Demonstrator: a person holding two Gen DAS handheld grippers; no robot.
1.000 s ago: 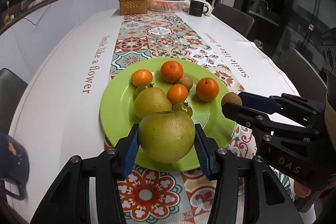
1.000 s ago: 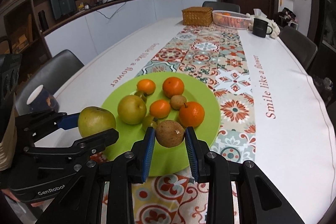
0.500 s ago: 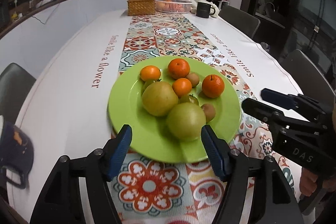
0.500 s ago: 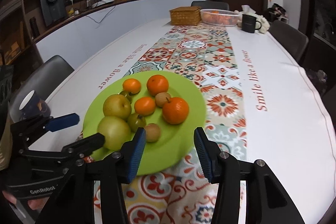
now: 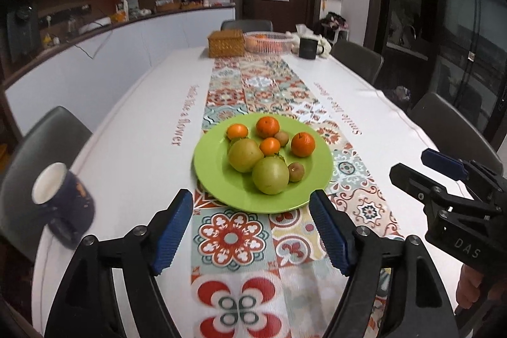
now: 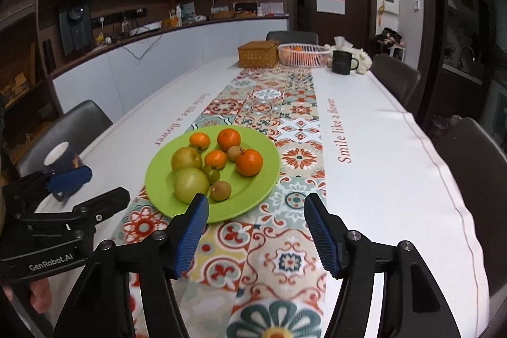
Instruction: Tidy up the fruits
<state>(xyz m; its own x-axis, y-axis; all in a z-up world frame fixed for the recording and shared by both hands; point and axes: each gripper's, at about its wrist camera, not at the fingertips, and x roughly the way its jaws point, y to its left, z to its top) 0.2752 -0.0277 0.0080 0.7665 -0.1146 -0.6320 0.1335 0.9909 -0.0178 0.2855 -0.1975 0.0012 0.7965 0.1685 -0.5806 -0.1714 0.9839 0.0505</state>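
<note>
The green plate (image 5: 212,167) sits on the patterned runner (image 5: 234,239) of the white table (image 5: 133,148) and carries all the fruit: two big yellow-green pears (image 5: 270,175) touching each other at the near side, four oranges (image 5: 302,144) toward the far side, and small brown fruits (image 5: 296,172) among them, one just right of the near pear. In the right wrist view the same plate (image 6: 253,195) lies ahead and to the left of the fingers.

The plate's near rim lies just beyond the tips of the left gripper (image 5: 252,230), roughly centred between them. The left gripper is spread wide with nothing between its blue pads (image 5: 172,232), and it touches no fruit. The right gripper (image 6: 256,235) is likewise spread wide and empty; its left pad (image 6: 190,235) overlaps the plate's near edge in the picture, though contact cannot be judged.

A dark mug (image 5: 61,198) stands at the table's left edge. At the far end are a wicker box (image 5: 226,43), a white basket (image 5: 267,41) and a black mug (image 5: 308,48).
</note>
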